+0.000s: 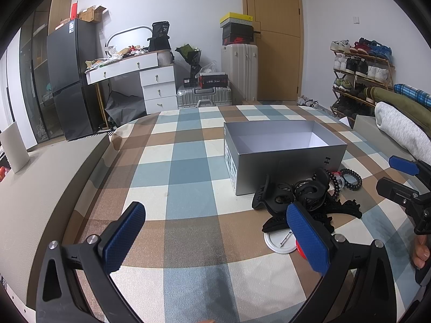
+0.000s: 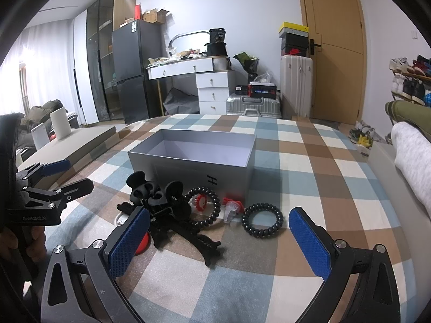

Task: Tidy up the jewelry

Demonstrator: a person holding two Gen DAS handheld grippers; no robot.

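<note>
Sorting looks barely begun: grey box (image 2: 194, 158) sits empty on the checked surface (image 2: 309, 161) while hair claws (image 2: 159, 199) and coil ties (image 2: 262, 220) lie heaped just before it, left tongs (image 1: 215, 239) and right tongs (image 2: 219, 239) both spread wide, gripping nothing.

Behind the checked blue, brown and cream cloth (image 1: 188, 177): a white dressing table with drawers (image 1: 150, 80), cluttered on top. Left of that table, a tall dark grey fridge (image 1: 71, 78). Right of it, a ribbed silver suitcase lying flat (image 1: 204, 97), an upright cream suitcase (image 1: 239, 70) bearing stacked shoeboxes (image 1: 237, 28), then a tan wooden door (image 1: 274, 35) and a wooden shoe rack (image 1: 361, 75).
</note>
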